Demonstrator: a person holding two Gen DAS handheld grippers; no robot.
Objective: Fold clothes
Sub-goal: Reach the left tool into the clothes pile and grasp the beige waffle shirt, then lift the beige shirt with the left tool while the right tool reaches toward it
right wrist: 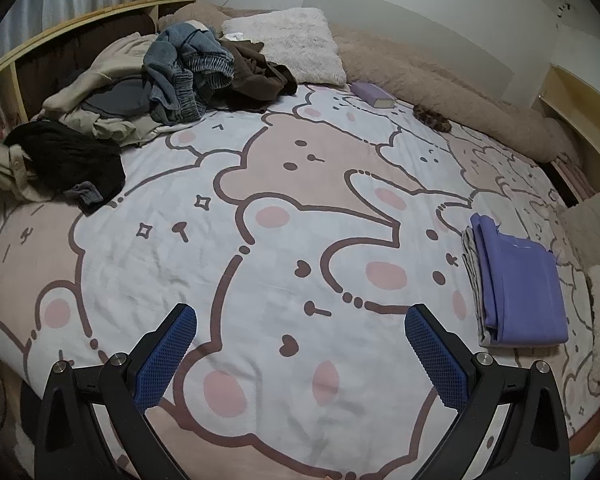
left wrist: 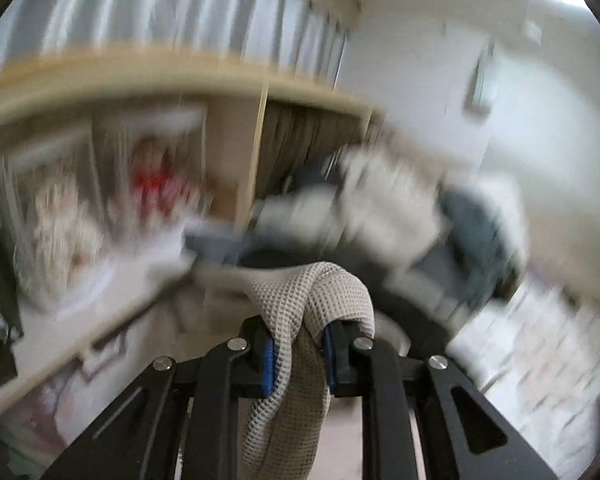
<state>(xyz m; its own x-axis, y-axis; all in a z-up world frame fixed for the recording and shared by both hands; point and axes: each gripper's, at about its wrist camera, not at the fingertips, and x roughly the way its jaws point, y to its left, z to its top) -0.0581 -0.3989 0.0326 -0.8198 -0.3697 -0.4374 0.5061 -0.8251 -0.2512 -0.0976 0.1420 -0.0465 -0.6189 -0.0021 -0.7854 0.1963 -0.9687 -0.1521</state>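
My left gripper (left wrist: 300, 346) is shut on a beige waffle-knit garment (left wrist: 300, 304), which bunches over the fingers and hangs down between them; the view behind is motion-blurred. My right gripper (right wrist: 300, 354) is open and empty, hovering over the bear-print bedsheet (right wrist: 300, 220). A pile of unfolded clothes (right wrist: 172, 76) lies at the bed's far left, with a black garment (right wrist: 72, 160) nearer the left edge. A folded purple garment (right wrist: 520, 288) sits on a folded stack at the right of the bed.
A white fluffy pillow (right wrist: 296, 40) and a long beige plush cushion (right wrist: 440, 80) line the head of the bed. A purple book (right wrist: 374, 96) and a brown scrunchie (right wrist: 432, 118) lie near them. A wooden shelf (right wrist: 80, 24) stands at the left.
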